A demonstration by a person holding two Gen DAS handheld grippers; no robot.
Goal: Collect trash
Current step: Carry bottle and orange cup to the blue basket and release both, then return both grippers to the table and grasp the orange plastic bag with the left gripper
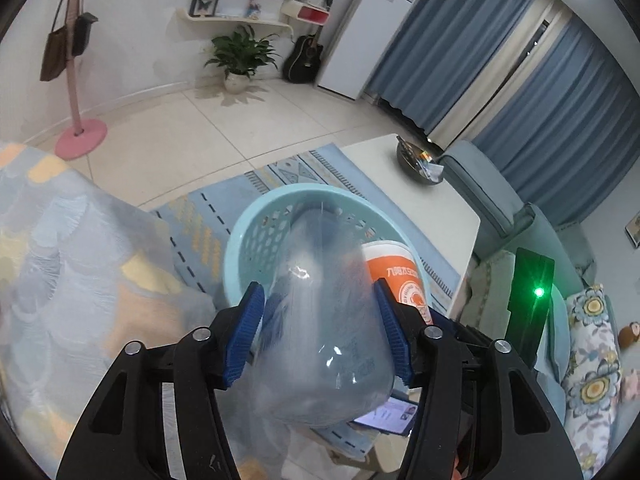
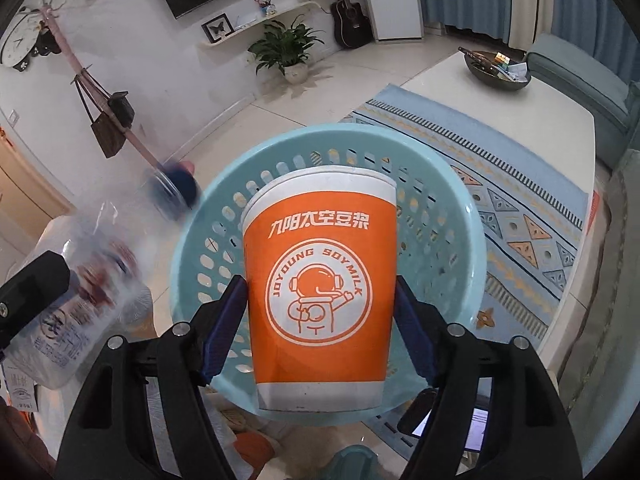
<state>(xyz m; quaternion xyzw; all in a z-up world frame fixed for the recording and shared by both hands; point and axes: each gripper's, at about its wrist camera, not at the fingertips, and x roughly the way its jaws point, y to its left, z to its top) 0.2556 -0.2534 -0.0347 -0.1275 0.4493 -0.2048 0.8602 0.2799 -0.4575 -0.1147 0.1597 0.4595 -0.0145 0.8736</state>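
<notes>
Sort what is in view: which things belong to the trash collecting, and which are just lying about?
Job in hand:
- clear plastic bottle, held in the left gripper
- orange paper cup, held in the right gripper
- light blue basket

Lying about:
- dark bowl on the white table
- potted plant
- guitar
- patterned rug

My left gripper [image 1: 320, 332] clamps a clear plastic bottle [image 1: 324, 344] between its blue pads [image 1: 245, 332], the bottle's base toward me and its neck pointing into the light blue perforated basket [image 1: 248, 240] just beyond. An orange-and-white paper cup [image 1: 400, 276] sits just beside the bottle on its right, over the basket's rim. Beyond the basket lie a patterned blue rug [image 1: 224, 216] and a white table [image 1: 436, 208], with a dark bowl [image 1: 418, 162] of small items near the table's far corner. A lit phone [image 1: 386, 416] shows beneath the bottle.
</notes>
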